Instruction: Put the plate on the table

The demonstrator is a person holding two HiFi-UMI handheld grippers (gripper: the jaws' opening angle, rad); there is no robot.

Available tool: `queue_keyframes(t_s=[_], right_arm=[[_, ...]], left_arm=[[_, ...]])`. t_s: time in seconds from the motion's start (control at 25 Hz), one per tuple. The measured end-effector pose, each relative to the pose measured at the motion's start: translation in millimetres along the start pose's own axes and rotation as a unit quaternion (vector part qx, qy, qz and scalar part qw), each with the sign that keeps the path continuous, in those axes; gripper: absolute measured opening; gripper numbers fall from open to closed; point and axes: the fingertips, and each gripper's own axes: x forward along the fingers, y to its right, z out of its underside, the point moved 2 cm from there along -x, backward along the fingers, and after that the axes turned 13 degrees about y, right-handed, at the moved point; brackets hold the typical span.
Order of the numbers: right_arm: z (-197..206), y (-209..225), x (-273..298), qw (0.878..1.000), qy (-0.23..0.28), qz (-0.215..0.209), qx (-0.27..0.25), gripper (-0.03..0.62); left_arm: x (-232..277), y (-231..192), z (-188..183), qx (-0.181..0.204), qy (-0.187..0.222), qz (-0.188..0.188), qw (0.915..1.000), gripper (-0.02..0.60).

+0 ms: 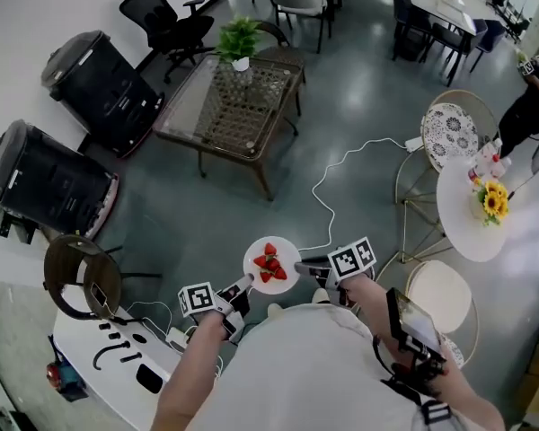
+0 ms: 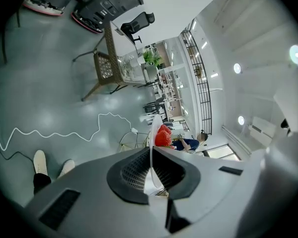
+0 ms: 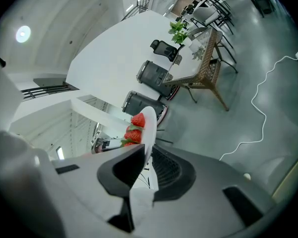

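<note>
A small white plate (image 1: 271,251) carrying several red strawberries (image 1: 270,267) hangs in the air over the grey floor, just in front of the person's chest. My left gripper (image 1: 244,285) is shut on the plate's near-left rim, and my right gripper (image 1: 302,266) is shut on its right rim. The left gripper view has the plate (image 2: 151,150) edge-on between the jaws of the left gripper (image 2: 151,175), strawberries (image 2: 162,137) beyond. From the right gripper (image 3: 145,165) the plate (image 3: 149,125) is likewise clamped edge-on, with strawberries (image 3: 135,128) on its left face.
A glass-topped wicker table (image 1: 234,101) with a potted plant (image 1: 240,41) stands ahead. At the right is a round white table (image 1: 472,223) with sunflowers (image 1: 494,201), and chairs around it. A white cable (image 1: 328,187) snakes over the floor. Two black cases (image 1: 99,79) stand at the left.
</note>
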Motion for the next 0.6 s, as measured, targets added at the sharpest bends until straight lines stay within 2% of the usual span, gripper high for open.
queue_keyframes(t_s=[0.28,0.6], right_arm=[[6,-1,6,1.000,-0.011,0.002,-0.001,0.026],[6,-10,14,0.999,-0.021,0.007,-0.025,0.026]], left_arm=[[-9,-4,1,0.002,0.012,-0.003,0.9999,0.015],[-21,-9,0,-0.006,0.034,0.002,0.9994,0.015]])
